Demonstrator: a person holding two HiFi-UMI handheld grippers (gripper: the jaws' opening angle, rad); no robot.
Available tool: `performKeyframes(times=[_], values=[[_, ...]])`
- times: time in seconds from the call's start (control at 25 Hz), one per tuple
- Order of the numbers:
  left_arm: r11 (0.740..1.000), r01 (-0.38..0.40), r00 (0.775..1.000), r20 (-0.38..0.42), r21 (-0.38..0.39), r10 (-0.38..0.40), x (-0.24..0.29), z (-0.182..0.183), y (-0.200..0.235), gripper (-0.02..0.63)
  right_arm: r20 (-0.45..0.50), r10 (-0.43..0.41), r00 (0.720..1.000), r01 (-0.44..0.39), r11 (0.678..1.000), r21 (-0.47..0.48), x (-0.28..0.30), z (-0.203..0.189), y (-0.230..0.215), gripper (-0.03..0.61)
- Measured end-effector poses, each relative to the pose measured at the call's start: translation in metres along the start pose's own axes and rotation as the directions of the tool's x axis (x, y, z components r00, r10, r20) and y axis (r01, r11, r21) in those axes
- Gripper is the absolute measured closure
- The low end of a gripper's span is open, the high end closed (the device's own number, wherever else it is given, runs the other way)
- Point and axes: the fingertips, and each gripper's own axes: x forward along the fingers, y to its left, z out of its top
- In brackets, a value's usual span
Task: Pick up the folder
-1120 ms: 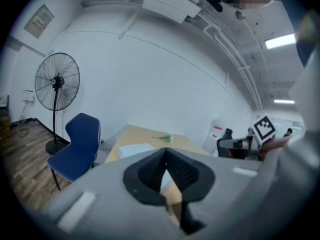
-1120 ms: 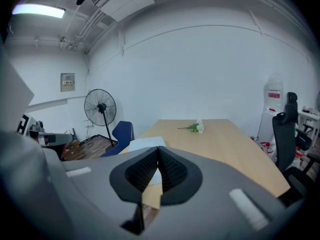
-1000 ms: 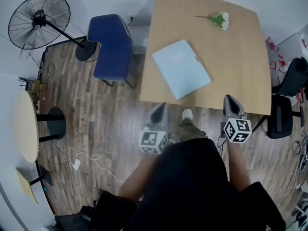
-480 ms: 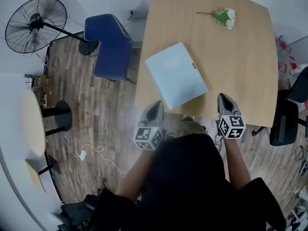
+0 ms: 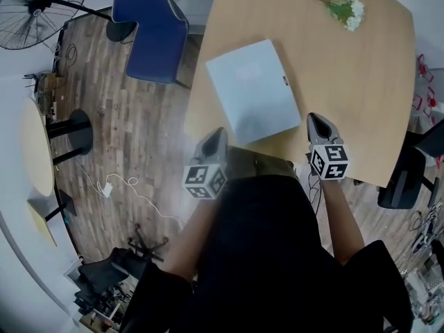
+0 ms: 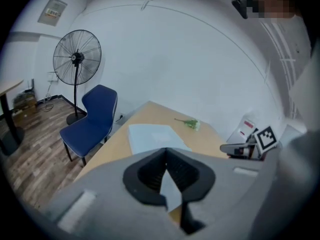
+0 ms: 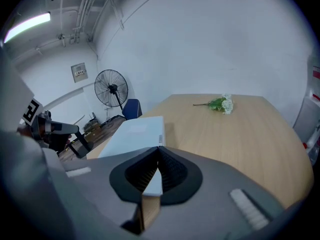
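The pale blue folder [image 5: 253, 92] lies flat on the wooden table [image 5: 361, 96], close to its near left edge. My left gripper [image 5: 218, 132] hovers at the table's near edge, just short of the folder's near left corner, shut and empty. My right gripper [image 5: 316, 118] is over the table to the right of the folder's near corner, also shut with nothing in it. In the left gripper view the folder [image 6: 152, 136] lies just beyond the shut jaws [image 6: 166, 156]. In the right gripper view the folder [image 7: 135, 134] lies ahead and left of the shut jaws [image 7: 159, 154].
A sprig of white flowers [image 5: 345, 9] lies at the table's far right. A blue chair [image 5: 149, 30] stands left of the table and a standing fan [image 5: 35, 2] beyond it. A round table [image 5: 35, 165] is at far left; a dark chair [image 5: 402, 179] at right.
Both grippers have moved forward and down to the table's near edge, closing in on the folder. Their jaws stayed shut.
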Motion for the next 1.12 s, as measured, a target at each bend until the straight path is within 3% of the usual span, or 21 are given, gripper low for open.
performKeyframes(times=[0.24,0.4,0.48,0.64,0.76,0.88,1.12], values=[[0.999,0.021,0.998,-0.057,-0.038,-0.023,0.022,-0.025,0.024,0.611,-0.038,0.02,0.999,-0.02,1.0,0.01,0.035,-0.005,-0.002,0.57],[0.997,0.016,0.996,-0.081,-0.082,-0.023,0.04,-0.036,0.042,0.609,-0.113,0.071,0.991,-0.074,0.997,-0.02,0.065,-0.01,-0.001,0.506],[0.99,0.045,0.993,-0.103,-0.135,-0.059,0.049,-0.044,0.046,0.502,-0.168,0.116,0.979,-0.122,0.992,-0.028,0.081,-0.015,0.001,0.444],[0.969,0.066,0.988,-0.119,-0.239,-0.097,0.071,-0.059,0.057,0.422,-0.279,0.224,0.934,-0.227,0.974,0.023,0.113,-0.031,0.008,0.326],[0.94,0.069,0.978,-0.163,-0.335,-0.13,0.089,-0.075,0.063,0.296,-0.355,0.292,0.888,-0.282,0.956,0.079,0.133,-0.043,0.012,0.185],[0.928,0.063,0.96,-0.232,-0.368,-0.158,0.106,-0.089,0.066,0.232,-0.4,0.33,0.855,-0.317,0.943,0.1,0.148,-0.053,0.016,0.147],[0.904,0.064,0.937,-0.285,-0.423,-0.2,0.126,-0.108,0.073,0.216,-0.431,0.403,0.808,-0.357,0.915,0.186,0.163,-0.069,0.021,0.144]])
